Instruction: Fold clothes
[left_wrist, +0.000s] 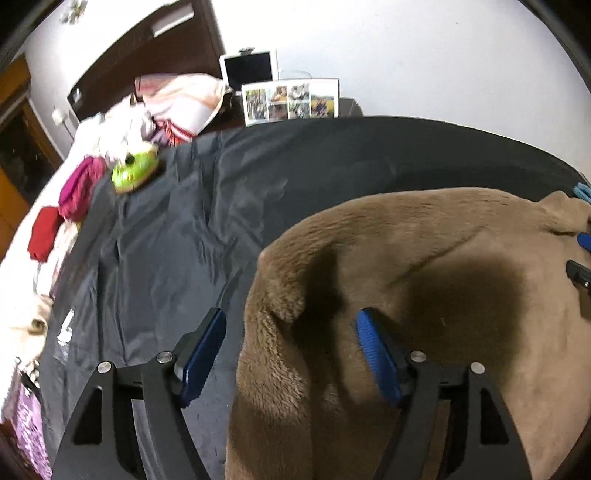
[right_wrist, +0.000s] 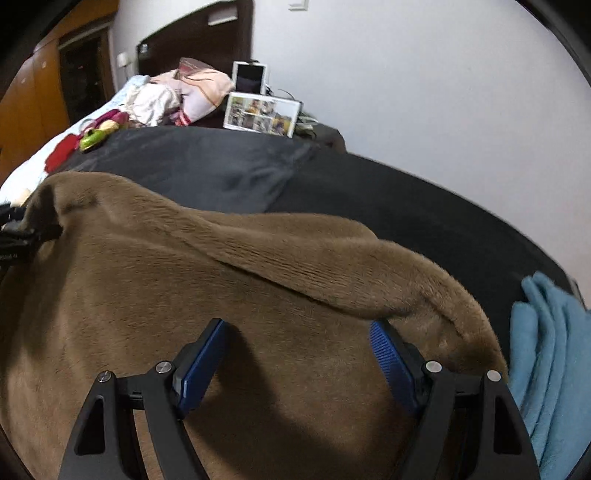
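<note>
Fleece, left wrist view: brown plush fleece garment (left_wrist: 424, 295) is lying spread on the dark grey sheet (left_wrist: 177, 236) covering the bed, filling the right half of this view, its left edge curling up in a soft ridge.

Left hand-held gripper (left_wrist: 290, 354): jaws are standing spread wide, holding nothing, hovering over that left edge; one blue pad is over the sheet, the other over the fleece.

Clutter, left wrist view: round green toy (left_wrist: 135, 171), magenta cloth (left_wrist: 77, 188) and folded red cloth (left_wrist: 44, 238) are sitting well apart at the far left of the bed.

Fleece, right wrist view: the same garment (right_wrist: 184, 302) is filling the foreground, a thick flap (right_wrist: 332, 266) lying doubled over along its far right side.

Right hand-held gripper (right_wrist: 299, 358): jaws are gaping, empty, both pads hanging above the brown pile, near the flap.

Neighbour: light blue towel-like cloth (right_wrist: 546, 362) is lying just beside the garment's right edge.

Stage, as a judgement: the doubled flap fits either a fold under way or a garment merely tossed down; the pictures are not settling which.

Doing it well: any grip should be taking the full thickness of the plush edge, both sides level, keeping the blue cloth out of the pinch and the pile smooth.

Risk: thick fleece is likely springing back or bunching if pinched shallowly.
</note>
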